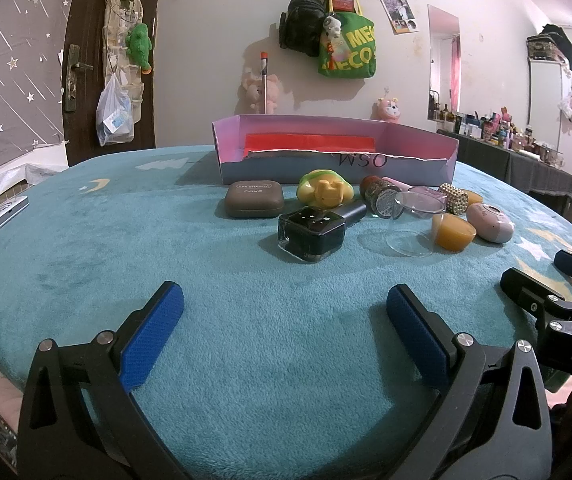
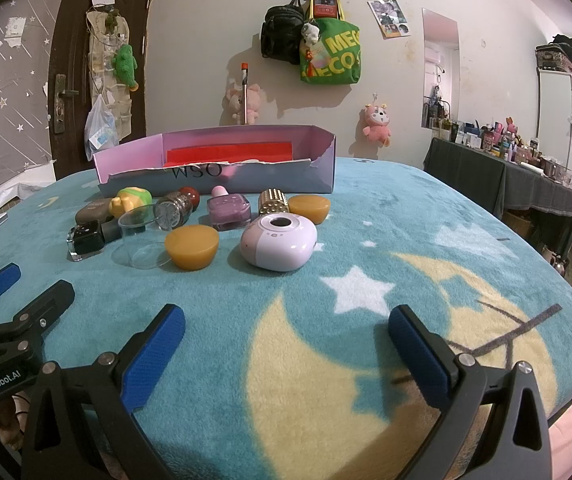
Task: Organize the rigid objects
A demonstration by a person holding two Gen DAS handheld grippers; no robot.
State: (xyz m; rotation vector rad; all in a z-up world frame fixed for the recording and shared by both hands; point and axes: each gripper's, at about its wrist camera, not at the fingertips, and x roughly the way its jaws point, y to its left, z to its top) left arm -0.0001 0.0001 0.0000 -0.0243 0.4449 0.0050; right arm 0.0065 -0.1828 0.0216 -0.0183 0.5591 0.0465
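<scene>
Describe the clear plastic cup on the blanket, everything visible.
The clear plastic cup is a short, transparent, thin-walled tumbler, empty as far as can be seen. It lies tipped over on the teal blanket, its open rim toward the box. It sits between the dark square bottle and the nearer orange bowl, which overlaps it in view; actual contact cannot be told.

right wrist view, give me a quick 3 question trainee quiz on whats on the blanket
1. True or false: the pink box already holds the black bottle.
2. Which lies nearest the right gripper: A) the brown eyeshadow case, B) the round pink device, C) the gold studded tube?
3. Fill in: the clear cup lies on its ____.

Key: 1 false, the bottle lies on the blanket in front of the box. 2 B. 3 side.
</scene>
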